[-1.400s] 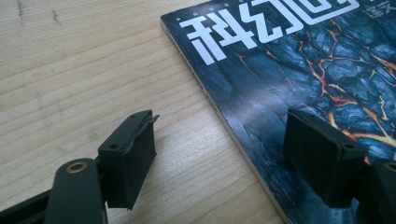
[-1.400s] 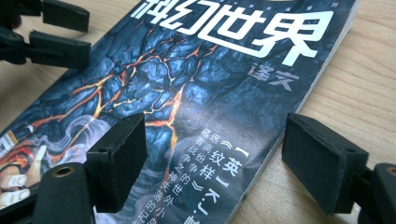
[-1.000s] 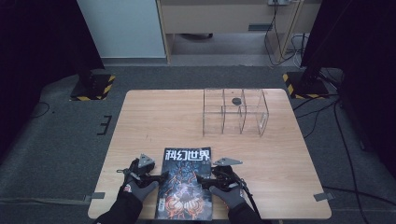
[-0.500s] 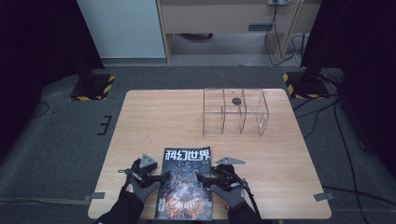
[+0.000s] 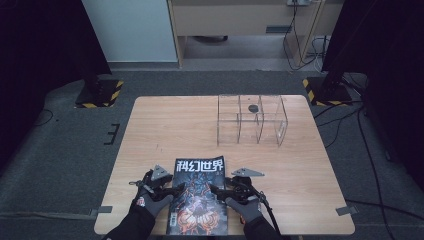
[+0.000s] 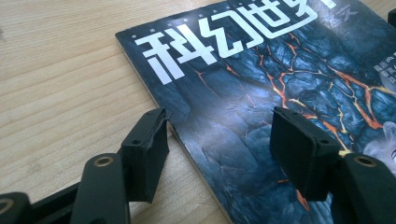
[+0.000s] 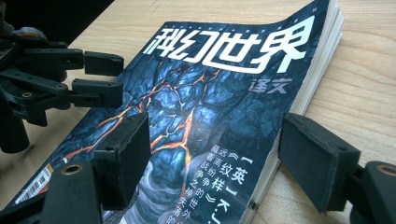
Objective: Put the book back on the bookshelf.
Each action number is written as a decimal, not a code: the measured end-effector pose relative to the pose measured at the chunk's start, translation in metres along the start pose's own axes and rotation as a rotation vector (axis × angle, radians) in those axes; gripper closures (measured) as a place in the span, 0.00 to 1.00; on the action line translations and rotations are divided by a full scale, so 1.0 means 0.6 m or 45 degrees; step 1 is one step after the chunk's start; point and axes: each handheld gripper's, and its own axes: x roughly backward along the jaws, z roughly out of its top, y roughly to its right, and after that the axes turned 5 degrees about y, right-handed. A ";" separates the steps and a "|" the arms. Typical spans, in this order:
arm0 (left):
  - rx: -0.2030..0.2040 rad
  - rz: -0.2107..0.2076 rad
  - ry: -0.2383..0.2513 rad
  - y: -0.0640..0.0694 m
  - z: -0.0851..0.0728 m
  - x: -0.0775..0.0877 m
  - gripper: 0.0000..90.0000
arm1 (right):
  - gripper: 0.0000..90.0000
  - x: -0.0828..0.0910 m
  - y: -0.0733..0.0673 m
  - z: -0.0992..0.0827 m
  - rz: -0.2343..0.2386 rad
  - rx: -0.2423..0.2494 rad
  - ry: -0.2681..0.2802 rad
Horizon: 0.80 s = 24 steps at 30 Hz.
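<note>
At the near edge of the bench (image 5: 150, 130) a magazine (image 5: 199, 195) is laid flat, its dark lava-cracked cover headed by the white title 科幻世界, with 译文 printed smaller beneath and a barcode at one near corner. The left tongs (image 5: 176, 189) are set apart astride its spine edge, having just been closing since the earlier frames, while the right tongs (image 5: 215, 189) are held apart astride its page edge, unchanged. Farther off, a clear divided box (image 5: 251, 120) is seen holding a small dark object (image 5: 253, 107), as before.

Open right tongs (image 7: 212, 161) astride the magazine's (image 7: 205, 98) edge.
</note>
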 end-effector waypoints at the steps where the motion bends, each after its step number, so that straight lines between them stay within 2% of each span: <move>1: 0.000 0.000 0.000 0.000 0.000 0.000 0.40 | 0.28 0.000 0.000 0.000 0.000 0.000 0.000; 2: -0.003 -0.003 0.004 0.001 0.000 -0.001 0.40 | 0.29 0.003 -0.002 0.002 0.025 -0.021 0.025; 3: -0.003 -0.003 0.004 0.001 0.000 -0.001 0.40 | 0.29 0.003 -0.002 0.002 0.025 -0.021 0.025; 4: -0.005 -0.006 0.006 0.001 0.000 -0.001 0.40 | 0.29 0.007 -0.005 0.006 0.070 -0.029 0.060; 5: -0.005 -0.006 0.006 0.001 0.000 -0.001 0.40 | 0.30 0.007 -0.006 0.007 0.077 -0.023 0.067; 10: -0.006 -0.007 0.009 0.001 -0.001 -0.001 0.40 | 0.29 0.004 -0.006 0.006 0.050 0.004 0.038; 17: -0.006 -0.010 0.016 0.001 -0.002 -0.002 0.40 | 0.28 0.005 -0.007 0.003 0.055 0.010 0.048; 20: -0.007 -0.010 0.018 0.001 -0.002 -0.002 0.40 | 0.34 0.000 -0.011 -0.002 0.142 -0.041 -0.024; 21: -0.008 -0.010 0.019 0.001 -0.002 -0.002 0.40 | 0.33 -0.007 -0.016 -0.008 0.180 -0.039 -0.073; 22: -0.008 -0.010 0.020 0.001 -0.003 -0.002 0.40 | 0.33 -0.013 -0.023 -0.013 0.173 -0.012 -0.097; 23: -0.008 -0.010 0.020 0.001 -0.003 -0.002 0.40 | 0.33 -0.013 -0.023 -0.013 0.173 -0.012 -0.097; 24: -0.008 -0.011 0.021 0.001 -0.003 -0.002 0.40 | 0.32 -0.019 -0.033 -0.017 0.158 0.045 -0.080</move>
